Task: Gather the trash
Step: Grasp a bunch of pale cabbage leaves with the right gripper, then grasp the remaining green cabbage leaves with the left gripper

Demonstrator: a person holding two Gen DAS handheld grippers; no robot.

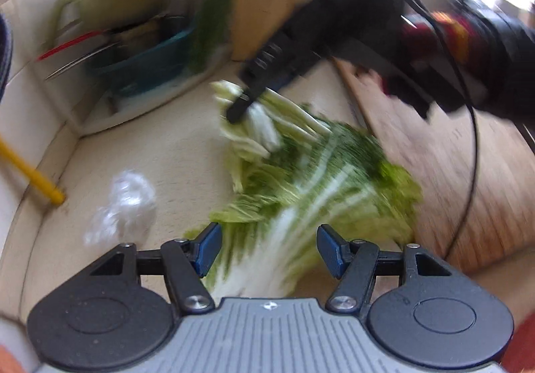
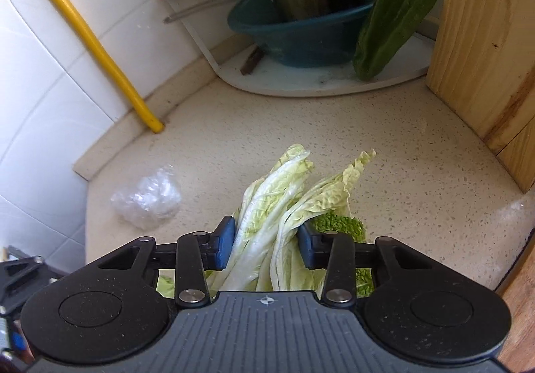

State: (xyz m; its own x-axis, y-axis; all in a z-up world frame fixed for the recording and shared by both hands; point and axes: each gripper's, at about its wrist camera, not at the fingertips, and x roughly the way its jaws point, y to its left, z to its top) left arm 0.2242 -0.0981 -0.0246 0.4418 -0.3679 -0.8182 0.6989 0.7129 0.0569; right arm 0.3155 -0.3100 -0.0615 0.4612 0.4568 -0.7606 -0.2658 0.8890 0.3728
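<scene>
Pale cabbage leaves (image 2: pixel 267 206) stand up between the blue pads of my right gripper (image 2: pixel 265 239), which is shut on their white stems just above the speckled counter (image 2: pixel 401 206). In the left wrist view the right gripper (image 1: pixel 240 105) reaches in from the upper right and pinches the same pale leaves (image 1: pixel 264 125). A larger, darker pile of cabbage leaves (image 1: pixel 321 179) lies blurred below. My left gripper (image 1: pixel 269 246) hangs open over that pile, and its pads do not press on the leaves. A crumpled ball of clear plastic (image 2: pixel 147 199) (image 1: pixel 123 206) lies to the left on the counter.
A yellow pipe (image 2: pixel 100 48) runs down the tiled wall at left. A white corner tray (image 2: pixel 301 82) at the back holds a teal basin (image 2: pixel 301 35) with a pot and a long green vegetable (image 2: pixel 394 15). A wooden board (image 2: pixel 485 38) stands at right, and a cutting board (image 1: pixel 451 172) lies beside the leaves.
</scene>
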